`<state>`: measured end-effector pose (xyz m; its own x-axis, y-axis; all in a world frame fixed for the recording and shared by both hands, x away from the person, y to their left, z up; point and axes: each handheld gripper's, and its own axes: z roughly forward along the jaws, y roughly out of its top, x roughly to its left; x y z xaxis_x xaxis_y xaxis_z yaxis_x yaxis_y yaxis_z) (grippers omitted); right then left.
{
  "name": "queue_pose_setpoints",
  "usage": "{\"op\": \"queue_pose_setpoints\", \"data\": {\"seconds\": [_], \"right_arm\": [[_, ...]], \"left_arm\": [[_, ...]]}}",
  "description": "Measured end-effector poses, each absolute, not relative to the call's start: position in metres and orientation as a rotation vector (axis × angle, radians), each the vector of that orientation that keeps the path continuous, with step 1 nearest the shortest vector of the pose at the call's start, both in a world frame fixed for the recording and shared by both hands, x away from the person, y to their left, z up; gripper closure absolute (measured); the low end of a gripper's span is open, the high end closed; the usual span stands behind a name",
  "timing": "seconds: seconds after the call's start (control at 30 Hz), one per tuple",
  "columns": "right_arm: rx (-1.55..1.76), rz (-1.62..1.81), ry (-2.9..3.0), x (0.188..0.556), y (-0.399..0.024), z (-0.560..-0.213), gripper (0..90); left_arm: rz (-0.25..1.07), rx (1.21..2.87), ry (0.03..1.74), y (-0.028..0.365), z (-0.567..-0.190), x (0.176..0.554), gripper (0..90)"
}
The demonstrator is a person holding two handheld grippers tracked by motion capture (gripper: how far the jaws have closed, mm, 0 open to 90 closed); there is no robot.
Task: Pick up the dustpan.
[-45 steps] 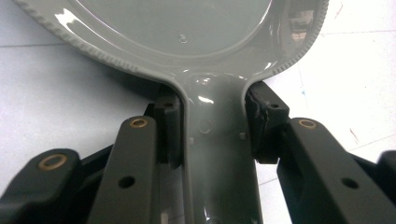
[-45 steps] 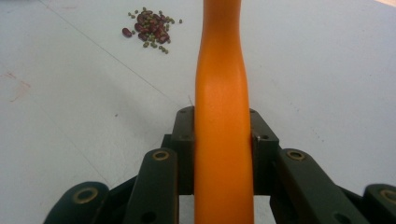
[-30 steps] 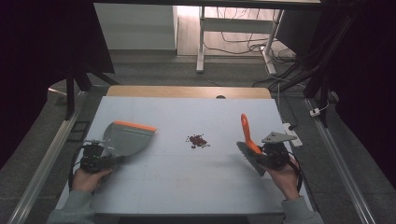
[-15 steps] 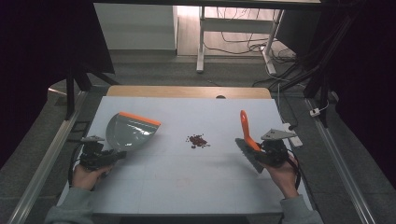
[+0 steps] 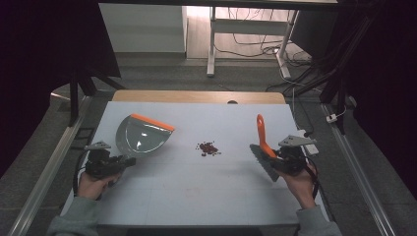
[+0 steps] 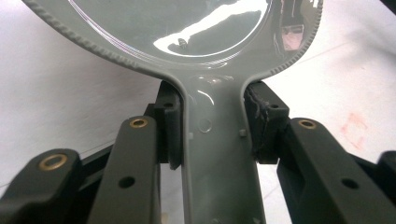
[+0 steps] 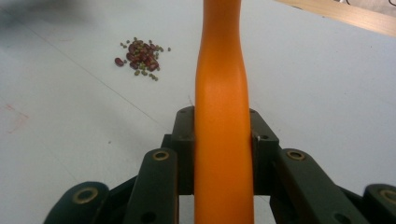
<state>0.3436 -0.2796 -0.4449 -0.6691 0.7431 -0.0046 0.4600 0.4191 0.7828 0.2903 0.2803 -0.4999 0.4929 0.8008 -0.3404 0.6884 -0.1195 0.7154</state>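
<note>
A grey dustpan (image 5: 141, 136) with an orange front lip is lifted at the table's left, its pan tilted so the inside faces the camera. My left gripper (image 5: 123, 161) is shut on its grey handle (image 6: 218, 154), both jaws pressed against the handle's sides. At the right, my right gripper (image 5: 274, 158) is shut on the orange handle (image 7: 223, 140) of a small brush (image 5: 263, 147), with the grey bristles low and the handle pointing up and away. A small pile of red and green beans (image 5: 208, 148) lies on the white table between the two tools, seen also in the right gripper view as beans (image 7: 140, 57).
The white table (image 5: 196, 196) has a wooden strip (image 5: 196, 96) along its far edge. Metal rails run down both sides of the table. A faint red mark (image 6: 355, 128) stains the surface near the dustpan.
The dustpan has been raised and tilted up by my left gripper, its pan now facing the camera more. The brush and right gripper have hardly moved.
</note>
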Motion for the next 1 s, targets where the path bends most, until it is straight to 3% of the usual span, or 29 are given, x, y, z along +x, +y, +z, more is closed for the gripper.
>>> {"op": "queue_pose_setpoints", "data": {"seconds": [1.0], "right_arm": [[1.020, 1.175, 2.288, 0.350, -0.270, -0.438, 70.3]], "left_arm": [[0.088, 2.056, 0.973, 0.244, -0.485, 0.283, 61.5]]}}
